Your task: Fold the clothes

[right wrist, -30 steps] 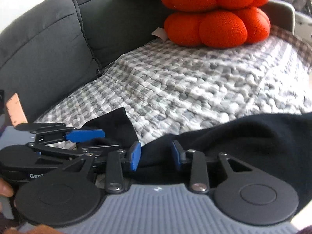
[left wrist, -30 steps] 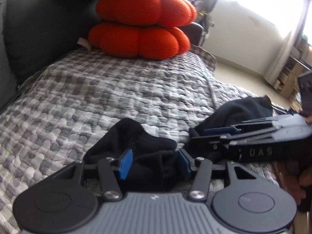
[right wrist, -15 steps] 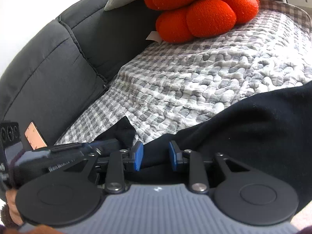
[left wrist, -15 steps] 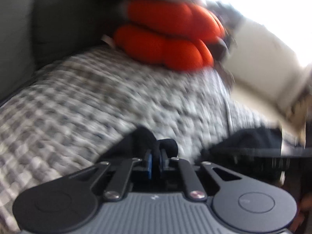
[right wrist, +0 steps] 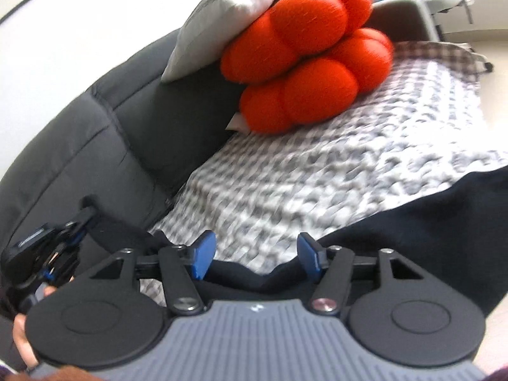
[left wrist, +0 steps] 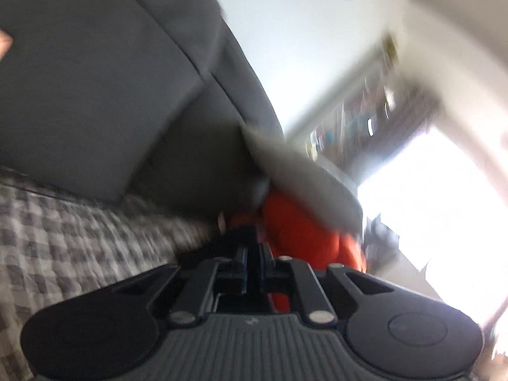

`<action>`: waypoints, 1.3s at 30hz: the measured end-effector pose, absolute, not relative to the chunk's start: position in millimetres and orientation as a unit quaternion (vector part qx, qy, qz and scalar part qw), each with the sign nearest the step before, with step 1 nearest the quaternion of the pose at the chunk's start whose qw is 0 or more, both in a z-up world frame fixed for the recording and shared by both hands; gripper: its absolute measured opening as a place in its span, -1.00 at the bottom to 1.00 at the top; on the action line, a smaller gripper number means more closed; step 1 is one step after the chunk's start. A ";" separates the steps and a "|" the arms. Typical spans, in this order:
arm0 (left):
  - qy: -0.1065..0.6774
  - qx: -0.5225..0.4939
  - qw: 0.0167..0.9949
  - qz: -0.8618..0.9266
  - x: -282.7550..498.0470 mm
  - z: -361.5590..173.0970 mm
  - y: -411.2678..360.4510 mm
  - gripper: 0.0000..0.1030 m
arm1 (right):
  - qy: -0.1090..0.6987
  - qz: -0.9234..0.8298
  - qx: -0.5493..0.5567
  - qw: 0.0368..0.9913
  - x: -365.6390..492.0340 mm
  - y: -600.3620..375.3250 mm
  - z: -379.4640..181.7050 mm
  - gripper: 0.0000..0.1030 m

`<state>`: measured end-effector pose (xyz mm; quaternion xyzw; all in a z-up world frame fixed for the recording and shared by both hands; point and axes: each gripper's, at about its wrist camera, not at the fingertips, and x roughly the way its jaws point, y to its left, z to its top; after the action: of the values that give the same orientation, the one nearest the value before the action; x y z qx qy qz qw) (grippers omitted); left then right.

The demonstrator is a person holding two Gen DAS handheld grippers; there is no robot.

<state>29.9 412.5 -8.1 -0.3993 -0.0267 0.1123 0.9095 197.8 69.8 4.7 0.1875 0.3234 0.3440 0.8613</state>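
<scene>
A black garment (right wrist: 422,219) lies on the checked quilt (right wrist: 317,165), spread to the right and running under my right gripper. My right gripper (right wrist: 254,254) has its jaws opening; the blue pads (right wrist: 203,250) stand apart over the garment's near edge without pressing it. My left gripper (left wrist: 253,258) is shut on a fold of the black garment (left wrist: 235,238) and is rolled sideways in a blurred view. In the right wrist view the left gripper (right wrist: 60,241) shows at far left, holding the cloth's corner (right wrist: 120,231) up from the quilt.
Orange knotted cushions (right wrist: 308,60) with a pale pillow (right wrist: 222,16) on top sit at the sofa's far end. The dark grey sofa back (right wrist: 95,146) runs along the left. A person's hand (right wrist: 25,343) shows at lower left.
My left gripper shut on the black garment, then rolled and swung toward the sofa back, carrying the cloth. My right gripper's pads spread apart and let go of the cloth edge.
</scene>
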 end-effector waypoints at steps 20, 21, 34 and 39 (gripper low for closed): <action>0.198 -0.370 0.881 0.220 77.4 -40.8 433.5 -0.41 | 0.299 0.299 0.113 0.899 203.9 48.9 17.9 0.32; 0.206 -0.360 0.884 0.216 82.2 -45.0 433.4 -0.41 | 0.290 0.288 0.105 0.907 204.9 41.7 21.4 0.32; 0.240 -0.321 0.897 0.185 91.2 -57.8 440.7 -0.88 | 0.313 0.302 -0.092 0.895 242.7 25.7 14.2 0.29; 0.238 -0.304 0.904 0.186 92.8 -55.8 436.8 -0.92 | 0.321 0.335 -0.114 0.879 237.4 44.7 -4.8 0.14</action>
<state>92.8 436.8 -55.8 -0.3036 0.2382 0.1855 0.9037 237.4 44.7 -4.8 -0.1141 0.3208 0.3350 0.8785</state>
